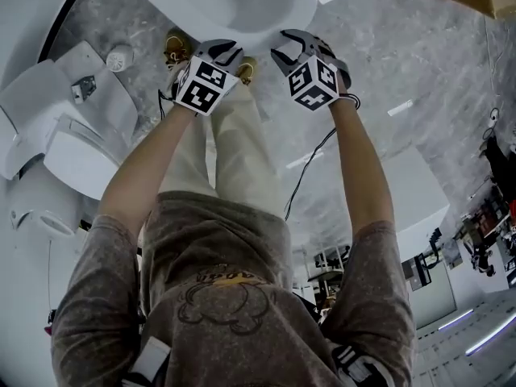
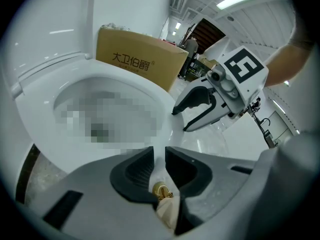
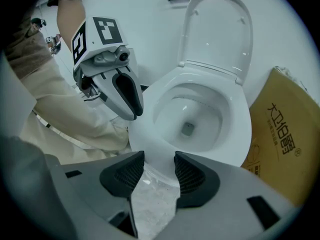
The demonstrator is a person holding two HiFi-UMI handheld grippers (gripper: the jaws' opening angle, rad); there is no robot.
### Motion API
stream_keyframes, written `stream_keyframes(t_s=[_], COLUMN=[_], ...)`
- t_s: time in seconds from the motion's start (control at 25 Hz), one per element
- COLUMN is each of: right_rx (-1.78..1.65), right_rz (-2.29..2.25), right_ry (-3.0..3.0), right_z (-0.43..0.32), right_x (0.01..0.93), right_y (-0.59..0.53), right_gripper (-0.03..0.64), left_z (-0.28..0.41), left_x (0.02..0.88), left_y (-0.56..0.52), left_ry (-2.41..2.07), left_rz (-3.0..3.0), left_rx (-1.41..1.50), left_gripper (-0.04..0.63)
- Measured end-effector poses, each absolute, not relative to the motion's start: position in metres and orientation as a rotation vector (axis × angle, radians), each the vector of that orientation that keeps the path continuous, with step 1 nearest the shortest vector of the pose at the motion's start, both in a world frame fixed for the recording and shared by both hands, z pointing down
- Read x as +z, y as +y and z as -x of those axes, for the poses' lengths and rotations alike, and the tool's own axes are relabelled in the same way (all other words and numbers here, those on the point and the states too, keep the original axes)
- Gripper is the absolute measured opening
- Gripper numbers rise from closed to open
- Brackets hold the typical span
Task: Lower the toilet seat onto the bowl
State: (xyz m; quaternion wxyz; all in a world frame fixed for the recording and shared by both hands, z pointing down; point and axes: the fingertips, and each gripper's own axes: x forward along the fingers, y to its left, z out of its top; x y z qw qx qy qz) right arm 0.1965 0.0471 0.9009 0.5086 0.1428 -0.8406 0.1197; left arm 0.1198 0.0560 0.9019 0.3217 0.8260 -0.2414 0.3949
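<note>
The white toilet (image 1: 274,14) stands just ahead of me. Its seat ring (image 3: 235,134) (image 2: 155,91) looks flat on the bowl, while the lid (image 3: 217,29) stands upright against the wall. My left gripper (image 2: 159,156) (image 1: 222,48) is at the front left of the rim, with only a narrow gap between its jaws. Through that gap I see the white rim edge and a shoe below, and nothing pinched. My right gripper (image 3: 159,159) (image 1: 294,45) is at the front right, its jaws apart. The rim's front edge reaches in between its pads without being pressed.
A brown cardboard box (image 3: 282,134) (image 2: 135,59) stands close beside the toilet. My legs and shoes (image 1: 176,48) are right in front of the bowl on the grey marbled floor. White fixtures (image 1: 64,111) lie to the left, and a cable (image 1: 310,156) trails down from the right gripper.
</note>
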Motion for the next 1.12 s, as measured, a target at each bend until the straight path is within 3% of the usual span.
stream_keyframes(t_s=[0.36,0.8,1.12], right_rx=[0.393,0.429,0.294], right_rz=[-0.487,-1.082,-1.132], right_ry=[-2.067,-2.322,-2.545], right_z=[-0.203,-0.192,-0.135], right_x=[0.85,0.582,0.419], right_y=[0.028,-0.034,0.008], right_gripper=[0.195,0.183,0.182], left_z=[-0.125,-0.104,-0.051], left_x=[0.848,0.561,0.401], left_y=[0.033,-0.06,-0.028], left_ry=[-0.64,-0.864,-0.883], left_rz=[-2.187,-2.442,-2.538], left_rx=[0.97,0.662,0.56], left_gripper=[0.078,0.078,0.095])
